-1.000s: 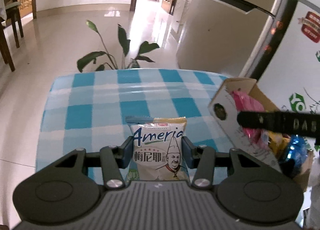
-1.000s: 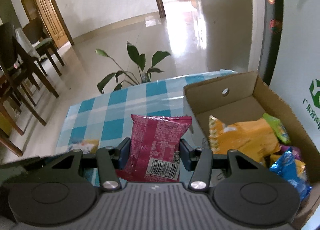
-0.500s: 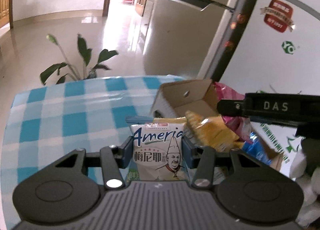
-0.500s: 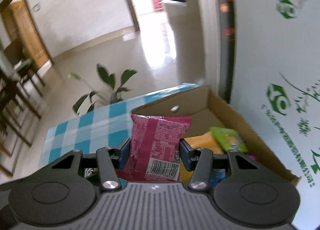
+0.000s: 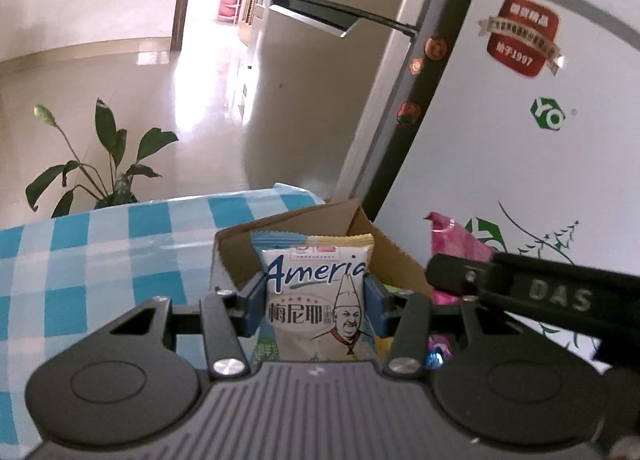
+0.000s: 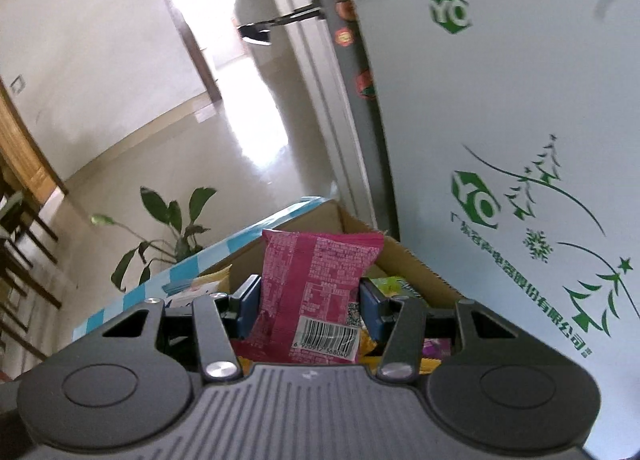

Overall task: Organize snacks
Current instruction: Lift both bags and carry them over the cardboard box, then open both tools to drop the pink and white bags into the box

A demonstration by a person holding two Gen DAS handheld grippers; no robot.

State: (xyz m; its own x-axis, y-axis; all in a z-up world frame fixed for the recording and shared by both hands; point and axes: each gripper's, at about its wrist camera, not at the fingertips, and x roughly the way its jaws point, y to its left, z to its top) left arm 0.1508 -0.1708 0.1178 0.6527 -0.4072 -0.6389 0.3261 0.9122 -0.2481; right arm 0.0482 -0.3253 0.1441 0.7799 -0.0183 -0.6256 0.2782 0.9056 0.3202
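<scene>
My left gripper (image 5: 315,306) is shut on a white snack packet (image 5: 316,296) with a chef's face and holds it upright over the near edge of an open cardboard box (image 5: 328,225). My right gripper (image 6: 308,306) is shut on a pink snack packet (image 6: 316,284) with a barcode and holds it over the same box (image 6: 404,256), which holds several snack bags. The right gripper's black body (image 5: 532,292) and its pink packet (image 5: 456,240) show at the right of the left wrist view.
The box stands at the right end of a table with a blue and white checked cloth (image 5: 80,256). A white freezer (image 6: 520,139) stands close behind the box and a grey fridge (image 5: 320,107) beyond it. A potted plant (image 5: 104,167) is on the floor past the table.
Both grippers have swung right with their packets, from over the cloth to over the box. The freezer now fills more of both views.
</scene>
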